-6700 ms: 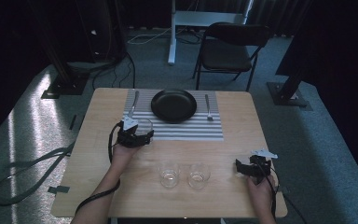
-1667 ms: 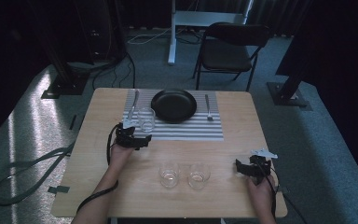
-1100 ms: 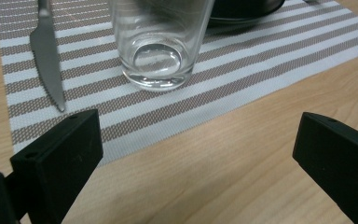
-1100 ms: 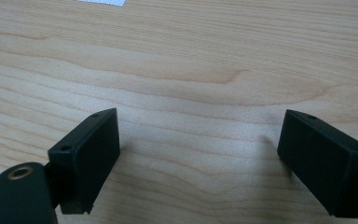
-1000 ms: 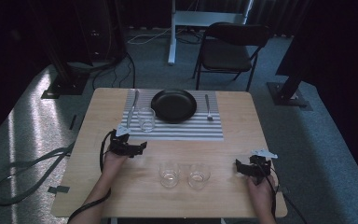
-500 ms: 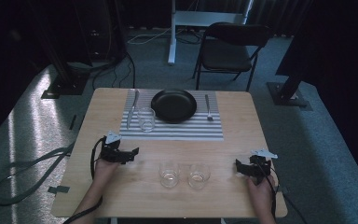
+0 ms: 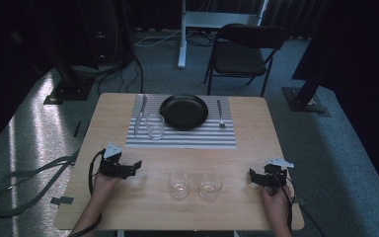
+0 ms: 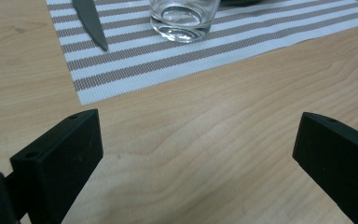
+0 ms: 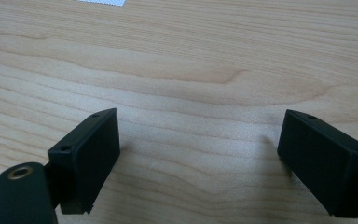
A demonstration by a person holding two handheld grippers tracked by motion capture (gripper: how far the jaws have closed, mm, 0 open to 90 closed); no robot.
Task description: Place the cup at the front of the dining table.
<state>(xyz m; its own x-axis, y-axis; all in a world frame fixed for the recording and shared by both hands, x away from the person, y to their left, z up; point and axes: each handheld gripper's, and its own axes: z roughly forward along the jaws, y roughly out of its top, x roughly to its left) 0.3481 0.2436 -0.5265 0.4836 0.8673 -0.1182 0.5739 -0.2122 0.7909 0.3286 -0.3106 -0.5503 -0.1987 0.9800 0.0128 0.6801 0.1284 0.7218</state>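
Three clear drinking glasses stand on the wooden worktop: one on the striped placemat, two in front. Left claw and right claw both gape, released.

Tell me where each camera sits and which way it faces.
High view: above the person's side, facing forward and down on the table; forearms, left claw and right claw show.
Left gripper view: on the left claw, facing the glass, knife and mat; open jaws show.
Right gripper view: on the right claw, facing bare wood; open jaws show.
Shared: high and left views both show the glass and knife.
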